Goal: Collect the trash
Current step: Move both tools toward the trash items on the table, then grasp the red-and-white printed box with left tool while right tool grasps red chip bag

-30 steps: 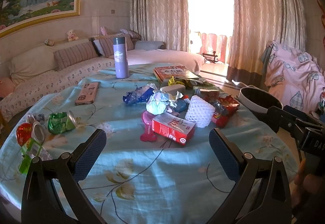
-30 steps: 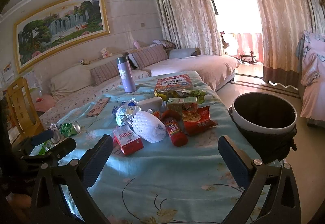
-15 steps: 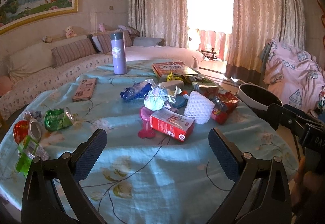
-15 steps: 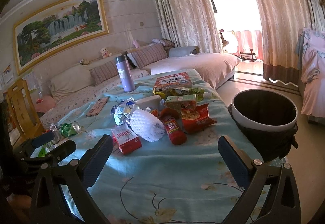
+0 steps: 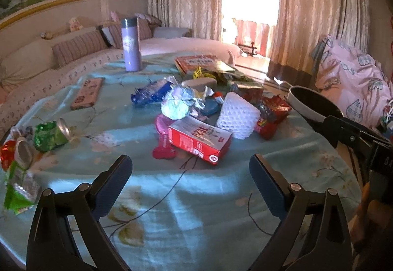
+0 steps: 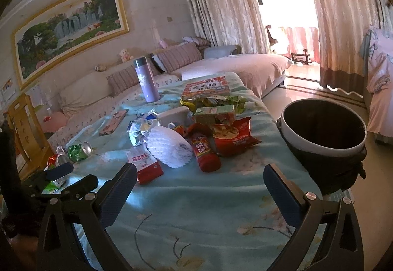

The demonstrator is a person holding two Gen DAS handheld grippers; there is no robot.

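Both tools, left (image 5: 190, 178) and right (image 6: 200, 187), gape empty (nothing gripped) near the red carton (image 5: 200, 142); bin (image 6: 324, 145) waits right of the table (image 6: 196, 209).

Bare tablecloth (image 5: 186, 197) before trash pile (image 5: 201, 108)

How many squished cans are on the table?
2. A crushed green metal can lies on its side near the table's left edge, and a crushed red metal can lies just left of it. More could be hidden under the wrapper pile.

Left claw (image 5: 190, 174) moved closer to red carton (image 5: 200, 140).
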